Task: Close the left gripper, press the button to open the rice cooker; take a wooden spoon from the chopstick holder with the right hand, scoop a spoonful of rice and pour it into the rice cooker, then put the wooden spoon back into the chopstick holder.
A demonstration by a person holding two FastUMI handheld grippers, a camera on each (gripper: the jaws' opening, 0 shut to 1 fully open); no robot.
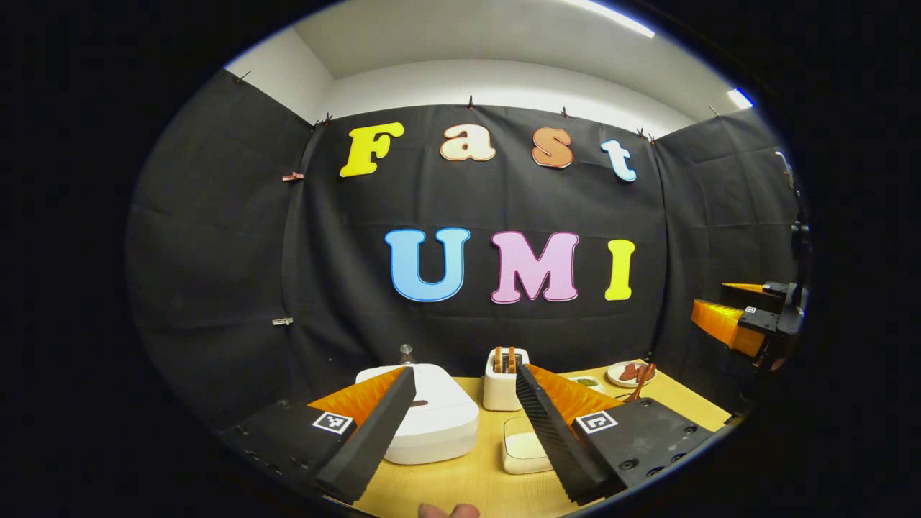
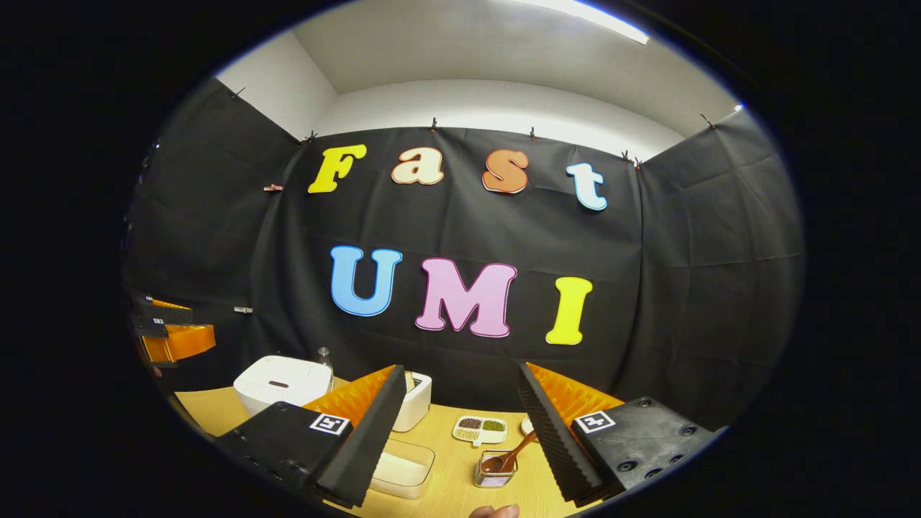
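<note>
Your left gripper [image 1: 466,403] hung spread above the shut cooker [image 1: 432,421]; you needed its 2 fingers together before pressing. Right gripper [image 2: 460,410] was spread too.

Each tool has two long wedge-shaped fingers with a ribbed inner face, and each finger is fixed on a flat black block that has small round screws along its outer edge. On the left tool [image 1: 464,432] and on the right tool [image 2: 460,435], each block carries a small square marker in black and white, just behind the base of the finger. The ribs run in fine, even rows along the full length of every finger.
</note>
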